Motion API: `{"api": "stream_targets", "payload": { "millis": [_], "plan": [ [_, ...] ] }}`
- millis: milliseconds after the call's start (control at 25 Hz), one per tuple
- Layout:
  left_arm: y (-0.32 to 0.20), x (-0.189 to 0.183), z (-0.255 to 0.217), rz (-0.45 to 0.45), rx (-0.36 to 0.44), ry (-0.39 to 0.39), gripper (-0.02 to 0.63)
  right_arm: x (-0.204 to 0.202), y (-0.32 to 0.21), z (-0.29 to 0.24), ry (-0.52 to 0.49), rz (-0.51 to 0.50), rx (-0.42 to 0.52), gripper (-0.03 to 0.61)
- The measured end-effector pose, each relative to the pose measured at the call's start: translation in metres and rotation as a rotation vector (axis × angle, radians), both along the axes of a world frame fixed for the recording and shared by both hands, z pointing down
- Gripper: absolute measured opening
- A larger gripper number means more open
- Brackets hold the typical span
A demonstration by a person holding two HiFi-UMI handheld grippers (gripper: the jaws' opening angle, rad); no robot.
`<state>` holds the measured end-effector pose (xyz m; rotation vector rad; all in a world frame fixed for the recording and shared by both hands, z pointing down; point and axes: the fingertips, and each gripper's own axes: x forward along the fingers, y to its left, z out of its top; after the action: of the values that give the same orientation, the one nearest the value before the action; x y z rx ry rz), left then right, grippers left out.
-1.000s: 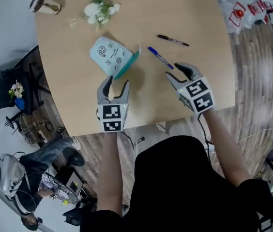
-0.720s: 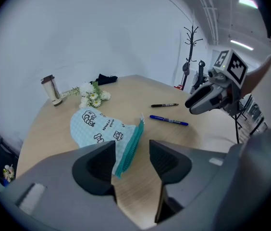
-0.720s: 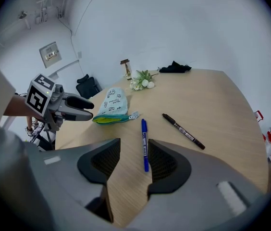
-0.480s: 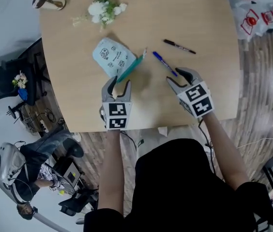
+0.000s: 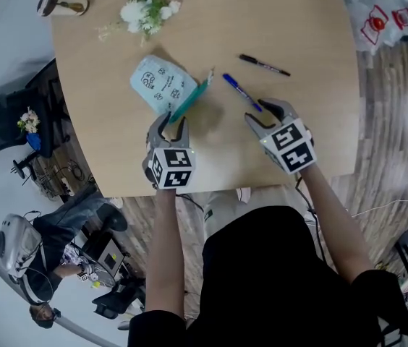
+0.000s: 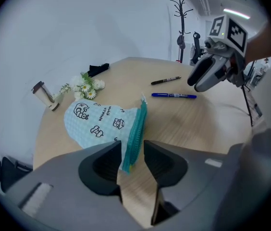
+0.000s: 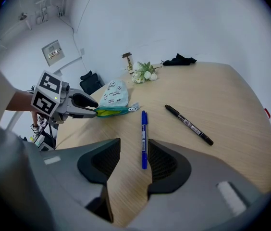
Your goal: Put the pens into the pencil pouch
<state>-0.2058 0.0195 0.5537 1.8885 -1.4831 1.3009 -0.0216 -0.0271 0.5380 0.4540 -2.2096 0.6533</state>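
My left gripper (image 6: 131, 150) sat low at the bottom of the left gripper view with its fingers about half open and closing around the teal zipper edge (image 6: 135, 131) of the pencil pouch (image 6: 97, 121). A sliver of gap showed on both sides, so I had no hold on it yet. To do this well, I judged I should pinch only that teal rim near its end and lift slightly, so the mouth faced right toward the pens. My right gripper (image 7: 134, 146) had its fingers wide and empty. The near end of the blue pen (image 7: 144, 134) lay between them on the surface (image 7: 231, 95), closer to the right-hand finger, so I needed to centre it before squeezing. The black pen (image 7: 189, 124) lay further to the upper right, well apart from the blue one. I could not tell whether the pouch was unzipped, since only its edge showed. Its near corner was hidden behind my left finger, and in the head view my right fingers covered the blue pen's tip.
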Motion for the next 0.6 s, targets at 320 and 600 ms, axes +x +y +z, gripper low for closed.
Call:
{"api": "stream_targets", "payload": {
  "millis": [320,600],
  "plan": [
    [-0.0006,0.0003,0.0002,-0.001,-0.003,0.002,0.096,0.0010,0.0021,0.0020,0.001,0.003,-0.009,0.189],
    [-0.0012,-0.0002,0.0012,0.003,-0.003,0.003,0.061,-0.0014,0.0027,0.0022,0.000,0.011,-0.012,0.189]
  ]
}}
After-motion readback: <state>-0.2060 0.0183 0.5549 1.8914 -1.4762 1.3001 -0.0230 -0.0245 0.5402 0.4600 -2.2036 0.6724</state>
